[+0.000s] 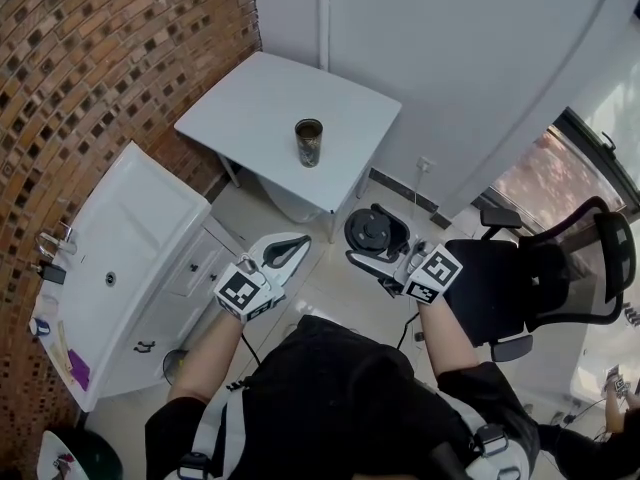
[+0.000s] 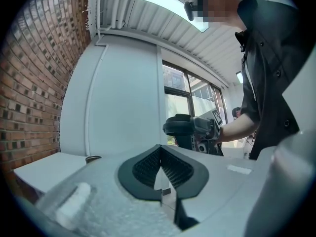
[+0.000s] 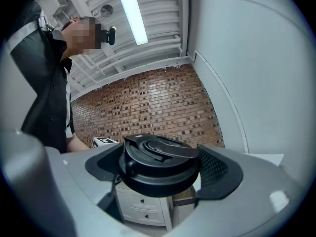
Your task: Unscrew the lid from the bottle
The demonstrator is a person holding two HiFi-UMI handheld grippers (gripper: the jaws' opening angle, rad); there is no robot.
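The bottle [image 1: 309,142], a dark metal cylinder with an open top, stands upright near the front of a small white table [image 1: 250,98]; its rim [image 2: 93,158] shows low in the left gripper view. Its black lid [image 1: 368,230] is off the bottle and sits between the jaws of my right gripper [image 1: 378,243], which is shut on it below and to the right of the table. The lid [image 3: 158,164] fills the right gripper view. My left gripper [image 1: 292,248] is shut on nothing, left of the lid, with its pads [image 2: 170,169] pressed together.
A white sink cabinet [image 1: 130,258] stands against the brick wall [image 1: 90,58] at the left. A black office chair [image 1: 560,278] is at the right by the window. The table stands in a corner of white walls.
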